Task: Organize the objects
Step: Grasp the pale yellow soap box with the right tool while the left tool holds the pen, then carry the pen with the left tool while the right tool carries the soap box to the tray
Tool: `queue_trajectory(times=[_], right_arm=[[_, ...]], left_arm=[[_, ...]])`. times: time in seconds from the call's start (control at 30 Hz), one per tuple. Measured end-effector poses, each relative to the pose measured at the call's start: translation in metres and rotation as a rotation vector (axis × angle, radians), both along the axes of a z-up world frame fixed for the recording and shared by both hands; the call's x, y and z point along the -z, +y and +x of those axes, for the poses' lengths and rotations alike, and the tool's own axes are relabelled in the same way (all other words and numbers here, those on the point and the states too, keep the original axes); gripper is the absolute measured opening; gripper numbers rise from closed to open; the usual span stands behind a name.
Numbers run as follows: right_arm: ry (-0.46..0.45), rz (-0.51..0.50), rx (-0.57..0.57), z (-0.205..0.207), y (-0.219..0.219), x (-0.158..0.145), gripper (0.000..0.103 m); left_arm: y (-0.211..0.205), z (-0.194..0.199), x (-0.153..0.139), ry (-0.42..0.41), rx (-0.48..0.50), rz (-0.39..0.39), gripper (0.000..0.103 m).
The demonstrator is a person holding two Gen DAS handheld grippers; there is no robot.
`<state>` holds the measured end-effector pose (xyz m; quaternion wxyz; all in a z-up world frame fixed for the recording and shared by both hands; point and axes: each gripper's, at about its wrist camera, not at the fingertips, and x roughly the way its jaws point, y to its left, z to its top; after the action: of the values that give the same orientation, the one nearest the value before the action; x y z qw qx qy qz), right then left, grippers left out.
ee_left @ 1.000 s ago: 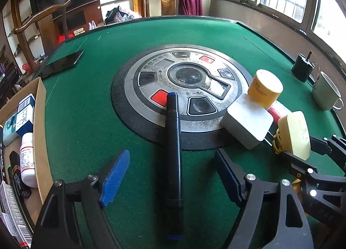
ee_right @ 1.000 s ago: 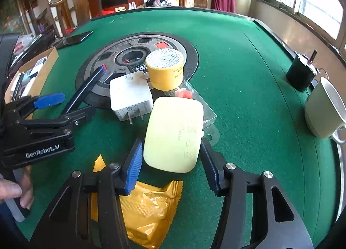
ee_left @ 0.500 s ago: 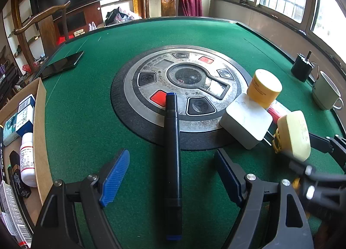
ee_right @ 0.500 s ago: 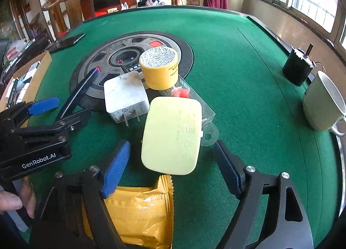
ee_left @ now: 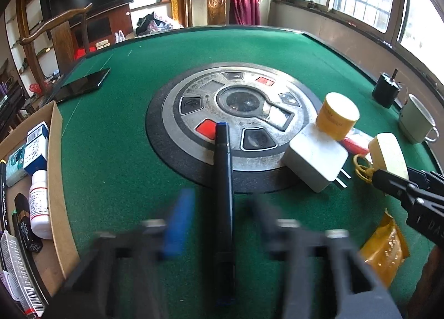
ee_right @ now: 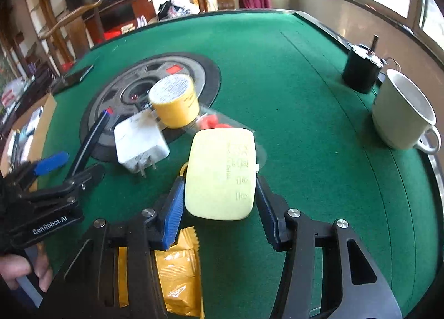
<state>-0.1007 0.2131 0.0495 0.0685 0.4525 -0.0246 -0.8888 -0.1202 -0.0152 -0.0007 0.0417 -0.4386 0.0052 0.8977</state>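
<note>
The right gripper (ee_right: 219,205) clamped the pale yellow case (ee_right: 220,173); the left gripper (ee_left: 219,224), blurred, jaws apart, straddled the black pen (ee_left: 224,180), likely needing closure next.

The left gripper (ee_left: 219,224) sits low over the table, its fingers (ee_left: 177,224) blurred and spread apart, one to each side of a pen (ee_left: 223,180) without touching it. The right gripper (ee_right: 219,208) is raised off the table and tilted forward, its fingers (ee_right: 173,213) pressed against the two sides of a pale yellow case (ee_right: 222,172). A bare hand (ee_right: 16,274) grips the left gripper's handle at the lower left of the right wrist view.
</note>
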Motion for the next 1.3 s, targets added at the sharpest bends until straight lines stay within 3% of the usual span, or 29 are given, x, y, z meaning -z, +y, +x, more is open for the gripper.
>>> queue_trajectory(times=[0.07, 0.23, 0.63, 1.03, 1.3], right_arm=[[0.014, -0.015, 0.012, 0.001, 0.004, -0.003, 0.049], [0.046, -0.053, 0.033, 0.003, 0.009, -0.01, 0.049], [0.143, -0.11, 0.038, 0.011, 0.013, -0.027, 0.049], [0.199, -0.136, -0.043, 0.016, 0.005, -0.037, 0.049], [0.202, -0.216, -0.143, 0.031, -0.031, -0.048, 0.05]], left_arm=[[-0.002, 0.0, 0.0, -0.001, -0.005, 0.018, 0.013], [-0.013, 0.0, -0.003, -0.012, -0.01, 0.12, 0.013], [-0.021, 0.009, -0.02, 0.048, -0.015, 0.182, 0.013], [-0.049, 0.028, -0.059, 0.144, -0.074, 0.226, 0.013], [-0.091, 0.04, -0.082, 0.171, -0.136, 0.281, 0.013]])
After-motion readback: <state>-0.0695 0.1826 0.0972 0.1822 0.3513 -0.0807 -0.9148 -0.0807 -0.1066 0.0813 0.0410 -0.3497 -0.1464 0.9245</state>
